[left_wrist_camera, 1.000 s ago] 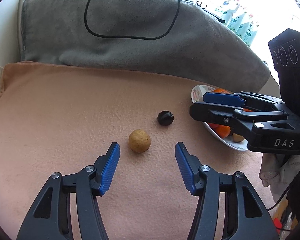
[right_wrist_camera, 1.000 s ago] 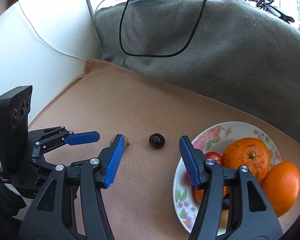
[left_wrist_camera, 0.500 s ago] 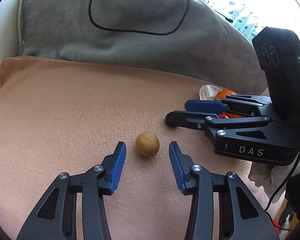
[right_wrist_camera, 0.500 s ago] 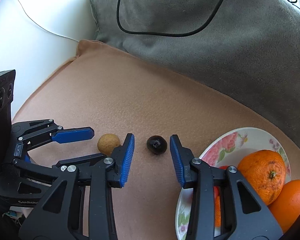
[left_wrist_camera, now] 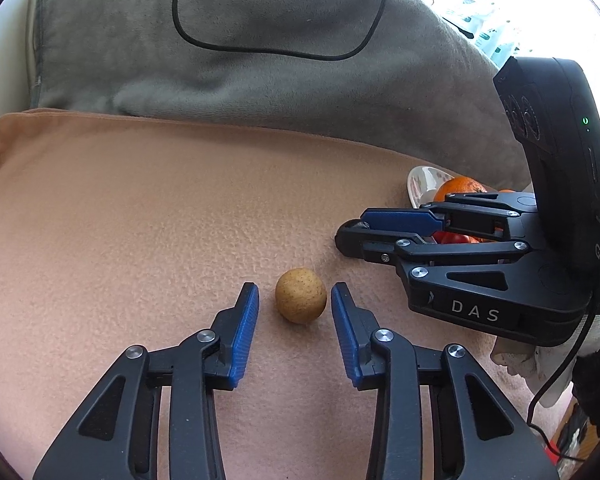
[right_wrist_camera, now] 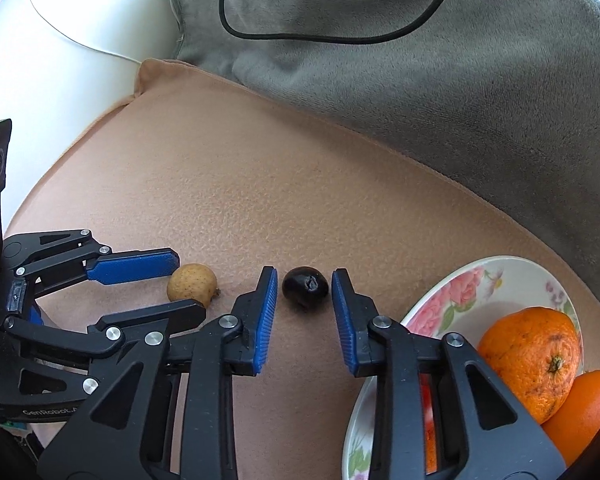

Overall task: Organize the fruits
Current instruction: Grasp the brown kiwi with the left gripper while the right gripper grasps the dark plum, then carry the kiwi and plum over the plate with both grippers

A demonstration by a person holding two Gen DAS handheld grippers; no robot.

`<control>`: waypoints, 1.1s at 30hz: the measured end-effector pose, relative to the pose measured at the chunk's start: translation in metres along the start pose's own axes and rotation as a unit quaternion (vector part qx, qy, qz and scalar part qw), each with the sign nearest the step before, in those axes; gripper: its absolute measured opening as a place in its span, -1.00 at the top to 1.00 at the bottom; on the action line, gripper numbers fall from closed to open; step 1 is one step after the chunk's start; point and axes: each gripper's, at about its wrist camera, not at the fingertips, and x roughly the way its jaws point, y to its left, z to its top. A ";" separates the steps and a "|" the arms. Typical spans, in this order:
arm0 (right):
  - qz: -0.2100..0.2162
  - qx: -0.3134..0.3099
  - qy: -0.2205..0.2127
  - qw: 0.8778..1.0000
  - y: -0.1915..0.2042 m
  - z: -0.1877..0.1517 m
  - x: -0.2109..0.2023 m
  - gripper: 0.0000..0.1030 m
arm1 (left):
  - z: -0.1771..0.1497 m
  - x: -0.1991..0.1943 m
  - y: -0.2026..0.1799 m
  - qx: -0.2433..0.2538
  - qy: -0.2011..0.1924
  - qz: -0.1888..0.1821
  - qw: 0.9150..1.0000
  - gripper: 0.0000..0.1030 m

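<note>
A tan, speckled round fruit point(left_wrist_camera: 301, 301) lies on the peach blanket point(left_wrist_camera: 140, 220). It sits between the blue pads of my left gripper point(left_wrist_camera: 295, 288), whose jaws are closing, with a thin gap on each side. A small dark, shiny fruit point(right_wrist_camera: 305, 285) lies between the pads of my right gripper point(right_wrist_camera: 304, 276), also closing and not quite touching it. In the right wrist view the left gripper point(right_wrist_camera: 190, 286) flanks the tan fruit point(right_wrist_camera: 191, 286). From the left wrist, the right gripper point(left_wrist_camera: 352, 228) hides the dark fruit.
A floral plate point(right_wrist_camera: 500, 276) at the right holds two oranges point(right_wrist_camera: 530, 360) and something red. A grey cushion point(left_wrist_camera: 260, 80) with a black cable point(left_wrist_camera: 280, 50) on it rises behind the blanket. A white wall point(right_wrist_camera: 80, 20) is at the left.
Both grippers came forward and down onto their fruits. Their jaws narrowed from wide apart to close beside each fruit. The fruits stayed where they were.
</note>
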 end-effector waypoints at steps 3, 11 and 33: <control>-0.002 -0.004 0.001 1.000 0.002 0.000 0.002 0.49 | 0.001 0.003 -0.004 -0.002 0.002 -0.001 1.000 0.34; -0.003 -0.002 -0.007 1.000 0.001 0.000 -0.002 0.51 | 0.005 0.010 -0.006 -0.007 0.005 -0.014 1.000 0.51; -0.014 0.071 -0.097 0.993 -0.042 -0.045 -0.103 0.51 | 0.013 -0.028 -0.018 0.008 -0.025 -0.027 0.999 0.51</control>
